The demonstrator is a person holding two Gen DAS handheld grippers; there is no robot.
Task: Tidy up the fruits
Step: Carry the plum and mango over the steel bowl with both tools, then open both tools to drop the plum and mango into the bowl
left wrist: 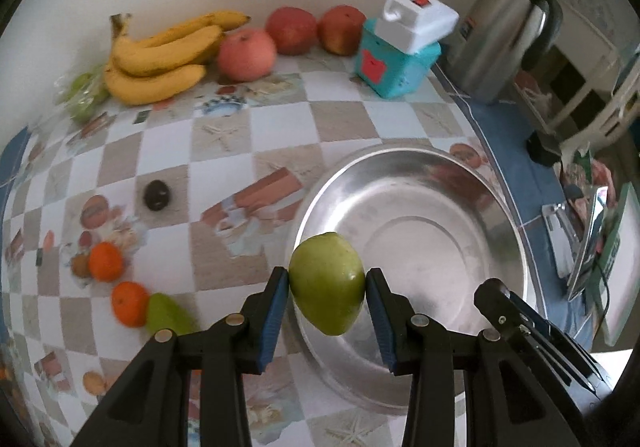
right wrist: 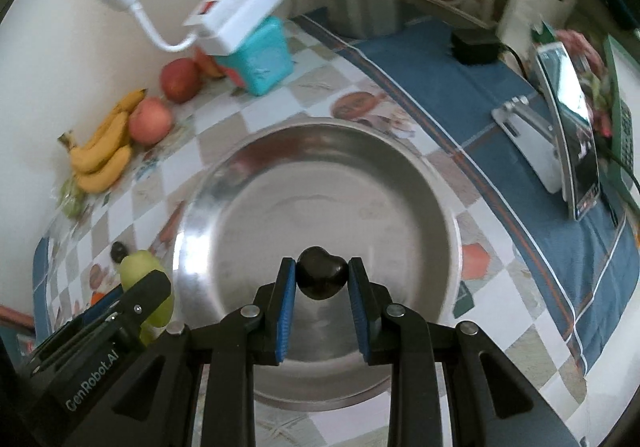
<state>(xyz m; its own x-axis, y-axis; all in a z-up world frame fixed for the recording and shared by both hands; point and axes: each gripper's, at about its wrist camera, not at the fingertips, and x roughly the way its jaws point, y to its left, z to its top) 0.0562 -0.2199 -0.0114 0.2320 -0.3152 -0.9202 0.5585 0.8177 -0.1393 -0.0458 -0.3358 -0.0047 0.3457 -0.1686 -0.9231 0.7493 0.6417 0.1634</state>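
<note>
My left gripper (left wrist: 327,285) is shut on a green pear-like fruit (left wrist: 326,283), held over the left rim of a steel bowl (left wrist: 420,183). The same green fruit (right wrist: 140,267) shows at the left of the right wrist view, behind the left gripper's finger. My right gripper (right wrist: 322,279) is shut on a small dark plum-like fruit (right wrist: 321,277) above the steel bowl (right wrist: 240,167). On the checkered tablecloth lie a second dark fruit (left wrist: 157,195), two oranges (left wrist: 105,261), another green fruit (left wrist: 166,313), bananas (left wrist: 160,59) and three red apples (left wrist: 247,54).
A teal box (left wrist: 396,67) with a white power adapter (left wrist: 418,21) on it stands at the back, beside a steel kettle (left wrist: 504,31). A phone on a stand (right wrist: 568,135) and a black charger (right wrist: 474,45) sit on the blue cloth at right. A bag of green grapes (left wrist: 82,95) lies by the bananas.
</note>
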